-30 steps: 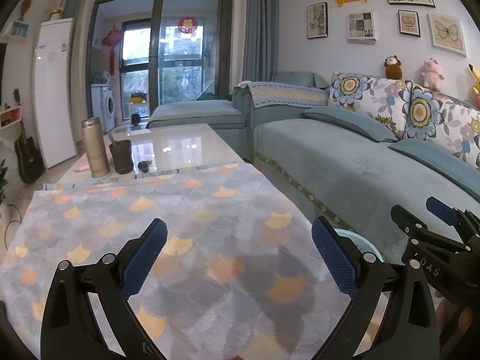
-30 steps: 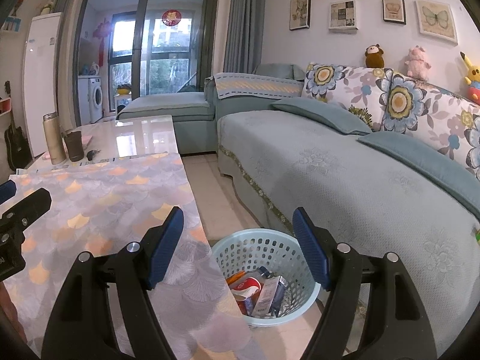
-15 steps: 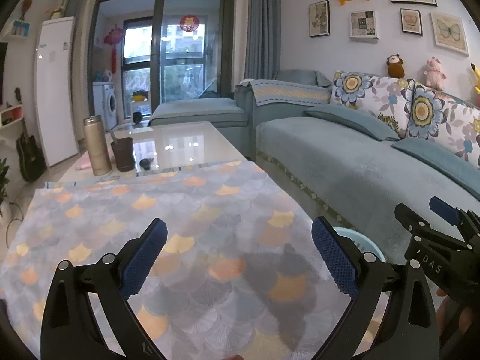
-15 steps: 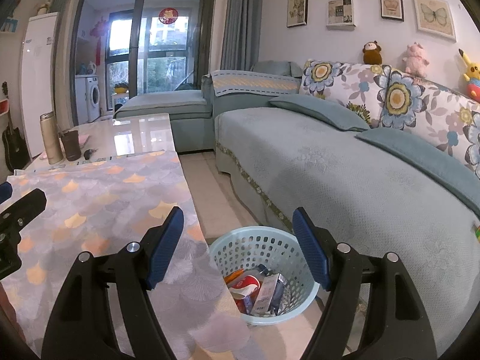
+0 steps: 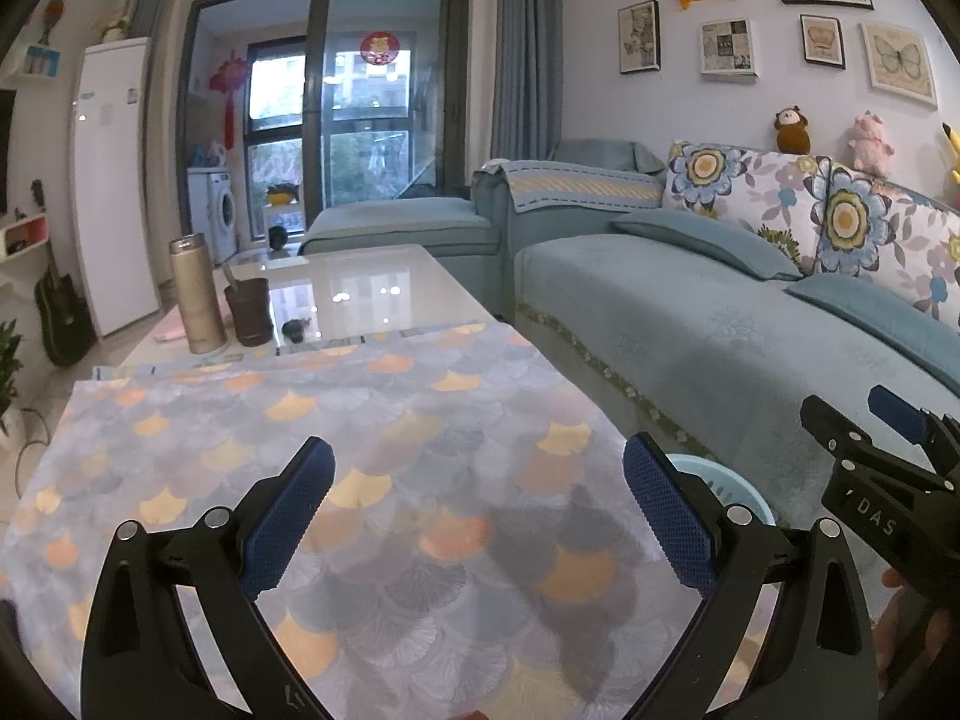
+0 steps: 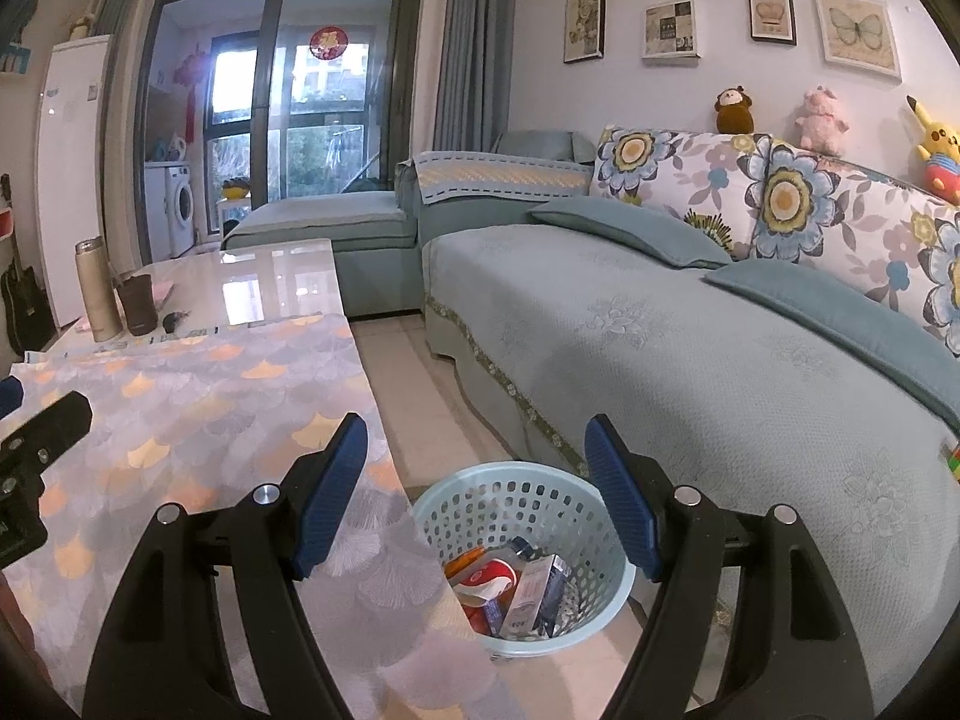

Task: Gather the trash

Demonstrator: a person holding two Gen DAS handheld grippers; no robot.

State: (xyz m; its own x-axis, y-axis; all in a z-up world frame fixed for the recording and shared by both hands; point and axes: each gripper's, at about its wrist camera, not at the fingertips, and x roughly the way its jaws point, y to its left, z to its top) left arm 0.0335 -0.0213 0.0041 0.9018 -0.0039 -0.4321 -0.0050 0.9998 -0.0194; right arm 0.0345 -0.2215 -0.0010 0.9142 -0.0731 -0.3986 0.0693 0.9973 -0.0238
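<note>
A light-blue perforated waste basket (image 6: 552, 492) stands on the floor between the table and the sofa; its rim also shows in the left wrist view (image 5: 729, 489). It holds several pieces of trash, among them a red-and-white wrapper (image 6: 483, 579) and a small carton (image 6: 534, 591). My right gripper (image 6: 480, 486) is open and empty, above the basket. My left gripper (image 5: 480, 510) is open and empty, above the fish-scale patterned tablecloth (image 5: 336, 450). No loose trash shows on the cloth.
At the table's far end stand a metal thermos (image 5: 195, 294), a brown cup (image 5: 249, 312) and a small dark object (image 5: 295, 329). A teal sofa (image 6: 690, 348) runs along the right. A tiled floor strip (image 6: 408, 396) separates table and sofa.
Both grippers have drifted slightly back and up; the view shifted a little. Both stay open and empty.
</note>
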